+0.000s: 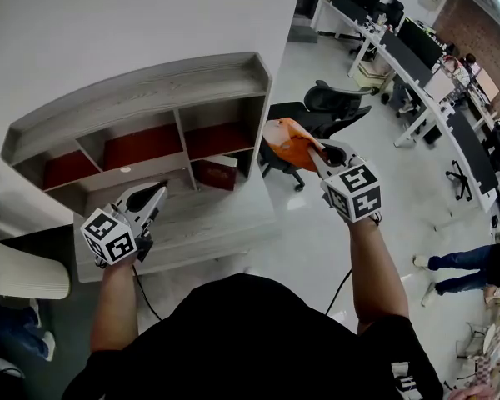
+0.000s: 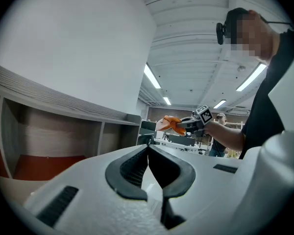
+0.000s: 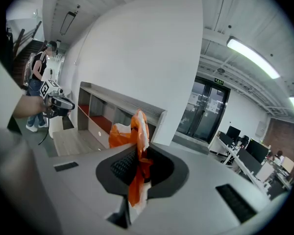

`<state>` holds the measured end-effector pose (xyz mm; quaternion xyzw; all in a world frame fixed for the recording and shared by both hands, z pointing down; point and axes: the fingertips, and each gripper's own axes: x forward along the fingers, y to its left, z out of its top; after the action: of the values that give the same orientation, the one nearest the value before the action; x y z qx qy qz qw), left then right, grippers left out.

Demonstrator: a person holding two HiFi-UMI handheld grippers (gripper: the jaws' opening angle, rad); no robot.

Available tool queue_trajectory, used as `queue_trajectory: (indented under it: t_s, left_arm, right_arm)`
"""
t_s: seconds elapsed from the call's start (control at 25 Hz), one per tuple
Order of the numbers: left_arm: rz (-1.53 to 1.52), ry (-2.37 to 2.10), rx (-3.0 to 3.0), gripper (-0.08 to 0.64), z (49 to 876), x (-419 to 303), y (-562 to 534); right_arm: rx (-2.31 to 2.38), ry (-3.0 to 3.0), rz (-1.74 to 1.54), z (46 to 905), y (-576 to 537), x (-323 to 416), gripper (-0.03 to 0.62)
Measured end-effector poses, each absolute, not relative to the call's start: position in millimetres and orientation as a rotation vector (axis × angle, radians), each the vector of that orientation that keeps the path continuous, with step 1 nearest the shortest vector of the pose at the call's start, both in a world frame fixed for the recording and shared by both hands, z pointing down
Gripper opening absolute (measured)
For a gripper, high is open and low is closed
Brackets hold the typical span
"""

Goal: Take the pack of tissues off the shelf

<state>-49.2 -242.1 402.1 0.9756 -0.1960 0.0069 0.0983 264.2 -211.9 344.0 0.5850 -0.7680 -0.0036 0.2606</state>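
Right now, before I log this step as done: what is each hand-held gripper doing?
Left hand-held gripper: closed, nothing between its jaws.
Right hand-held gripper: closed on the orange pack of tissues.

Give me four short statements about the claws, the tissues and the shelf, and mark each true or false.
1. The right claw is shut on the tissue pack. True.
2. The pack lies on the shelf. False: it is held in the air, clear of the shelf.
3. The left claw grips a second pack. False: its jaws are together with nothing between them.
4. The pack is orange. True.
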Motion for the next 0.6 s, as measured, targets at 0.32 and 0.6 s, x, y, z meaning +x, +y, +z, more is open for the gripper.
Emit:
queue_trajectory:
  t_s: [0.32,0.6]
  left_arm:
    - [0.035,-0.51,2.878,0.018,409.3,-27.2,-238.4]
    - [0.052,-0.465,2.891,0.017,414.0,-11.2,-231.8]
  right_arm:
    - [1.604,-2.091,0.089,368.3,-178.4,274.8,0.023]
    - [1.614,-2.107,0.129,377.6,-166.2,281.7,0.023]
